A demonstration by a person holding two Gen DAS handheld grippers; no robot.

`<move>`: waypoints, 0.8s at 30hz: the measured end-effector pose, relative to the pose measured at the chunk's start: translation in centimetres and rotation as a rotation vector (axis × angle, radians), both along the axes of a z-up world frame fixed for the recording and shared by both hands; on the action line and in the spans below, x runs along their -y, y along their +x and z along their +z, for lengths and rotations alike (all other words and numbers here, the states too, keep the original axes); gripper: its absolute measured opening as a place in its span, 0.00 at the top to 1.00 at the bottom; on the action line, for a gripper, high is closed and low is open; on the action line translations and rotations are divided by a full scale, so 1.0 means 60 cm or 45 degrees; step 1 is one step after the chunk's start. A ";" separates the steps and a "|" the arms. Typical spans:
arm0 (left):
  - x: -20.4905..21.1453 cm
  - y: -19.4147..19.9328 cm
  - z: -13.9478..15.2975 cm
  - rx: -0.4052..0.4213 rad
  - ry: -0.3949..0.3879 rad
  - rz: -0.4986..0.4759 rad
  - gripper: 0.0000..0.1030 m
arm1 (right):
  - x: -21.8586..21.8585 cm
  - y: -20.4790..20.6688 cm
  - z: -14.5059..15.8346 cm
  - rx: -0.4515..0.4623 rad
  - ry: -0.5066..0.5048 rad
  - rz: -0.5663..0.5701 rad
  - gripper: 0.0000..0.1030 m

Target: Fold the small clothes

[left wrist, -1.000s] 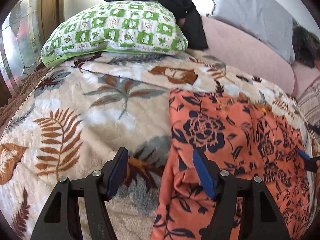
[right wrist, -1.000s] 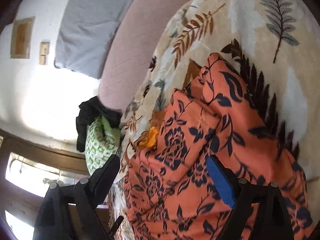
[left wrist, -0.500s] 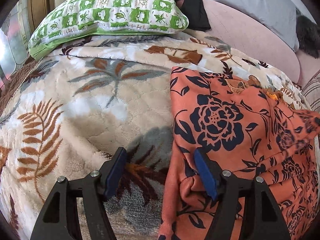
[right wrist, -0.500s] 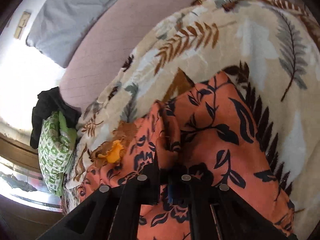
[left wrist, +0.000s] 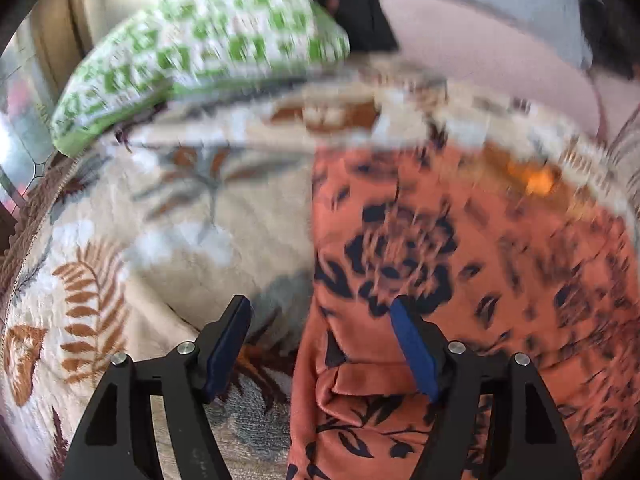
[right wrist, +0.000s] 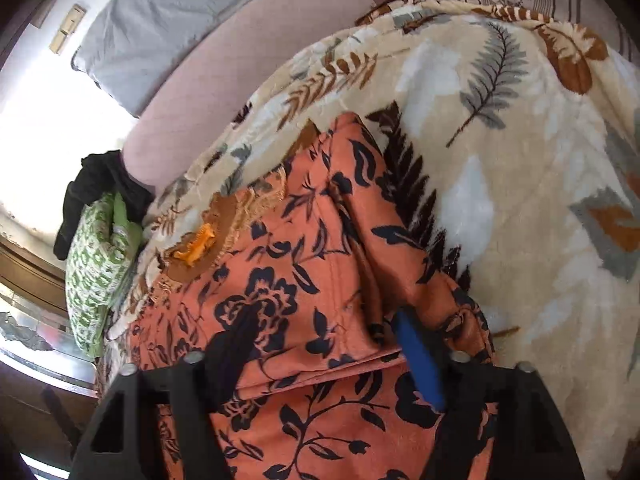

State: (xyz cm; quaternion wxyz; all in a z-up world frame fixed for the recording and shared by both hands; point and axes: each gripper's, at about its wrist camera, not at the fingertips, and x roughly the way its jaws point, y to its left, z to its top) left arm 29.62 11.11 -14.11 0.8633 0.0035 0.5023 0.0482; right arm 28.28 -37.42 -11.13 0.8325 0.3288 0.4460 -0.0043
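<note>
An orange garment with dark flowers (left wrist: 440, 240) lies on a leaf-patterned blanket (left wrist: 180, 232). My left gripper (left wrist: 318, 304) straddles the garment's left edge: one blue pad hangs over the blanket, the other over the cloth. Its jaws are opening and the pads press on nothing. This view is motion-blurred. In the right wrist view the garment (right wrist: 304, 264) shows a side flap folded over its body, with a small orange ornament (right wrist: 196, 246) at the neckline. My right gripper (right wrist: 324, 320) hovers just above that folded flap, its jaws opening and not pinching the cloth.
A green-and-white checked pillow (left wrist: 200, 52) lies at the blanket's far end with a black garment (left wrist: 360, 12) behind it. A pink sheet (right wrist: 240, 80) and a grey pillow (right wrist: 180, 20) lie beyond. Bare blanket (right wrist: 500, 160) stretches right of the garment.
The right gripper, shut on the cloth half a second ago, has let go and opened, leaving the flap folded over. The left gripper slid down along the garment's left edge.
</note>
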 end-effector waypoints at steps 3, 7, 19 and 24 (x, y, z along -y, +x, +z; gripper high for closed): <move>-0.006 -0.010 -0.004 0.061 0.012 0.024 0.20 | 0.007 -0.006 0.055 0.160 0.027 -0.001 0.26; -0.007 -0.007 -0.006 0.059 0.011 0.014 0.18 | -0.022 0.070 0.054 0.195 0.297 0.227 0.23; -0.027 -0.003 -0.019 0.063 -0.046 0.041 0.06 | 0.025 0.174 -0.061 -0.034 0.229 0.260 0.28; -0.029 -0.027 0.026 0.150 -0.018 0.040 0.06 | 0.017 0.126 -0.003 0.084 0.246 0.264 0.29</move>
